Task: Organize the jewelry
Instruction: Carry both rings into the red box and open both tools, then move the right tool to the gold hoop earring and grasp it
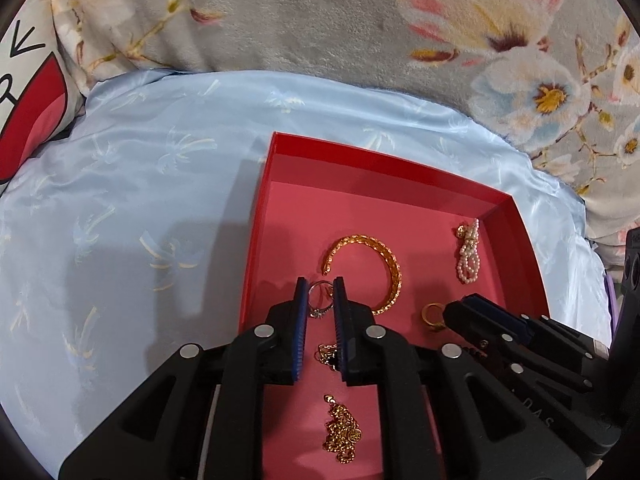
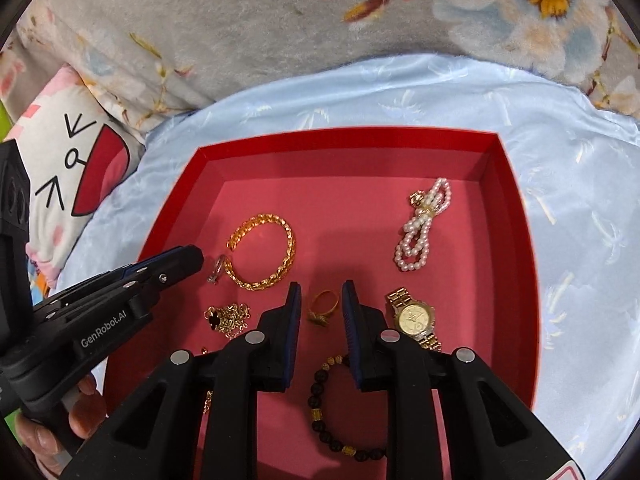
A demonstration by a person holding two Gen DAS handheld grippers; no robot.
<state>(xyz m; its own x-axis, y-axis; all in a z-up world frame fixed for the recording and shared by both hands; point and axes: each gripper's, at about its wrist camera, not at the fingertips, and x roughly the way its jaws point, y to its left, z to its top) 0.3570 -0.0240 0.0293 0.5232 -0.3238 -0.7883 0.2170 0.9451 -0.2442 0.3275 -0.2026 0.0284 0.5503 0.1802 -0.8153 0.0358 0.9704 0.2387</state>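
Note:
A red tray [image 1: 384, 174] [image 2: 344, 140] lies on pale blue satin and holds jewelry. My left gripper [image 1: 320, 292] is open around a silver ring [image 1: 320, 300] that lies on the tray floor; the ring also shows in the right wrist view [image 2: 216, 270]. My right gripper [image 2: 321, 298] is open around a gold ring [image 2: 324, 306], which also shows in the left wrist view [image 1: 432, 316]. A gold bangle [image 1: 372, 268] [image 2: 264, 252], a pearl bracelet [image 1: 469, 254] [image 2: 422, 228], a gold watch [image 2: 414, 318], a dark bead bracelet [image 2: 332, 408] and gold chains [image 1: 342, 434] [image 2: 228, 318] lie around them.
A blue satin cloth [image 1: 140, 200] [image 2: 580, 240] lies under the tray. A grey floral blanket [image 1: 320, 12] [image 2: 240, 20] is bunched behind it. A cartoon-print pillow [image 1: 28, 92] [image 2: 72, 168] sits at the left. A hand [image 2: 52, 436] holds the left gripper.

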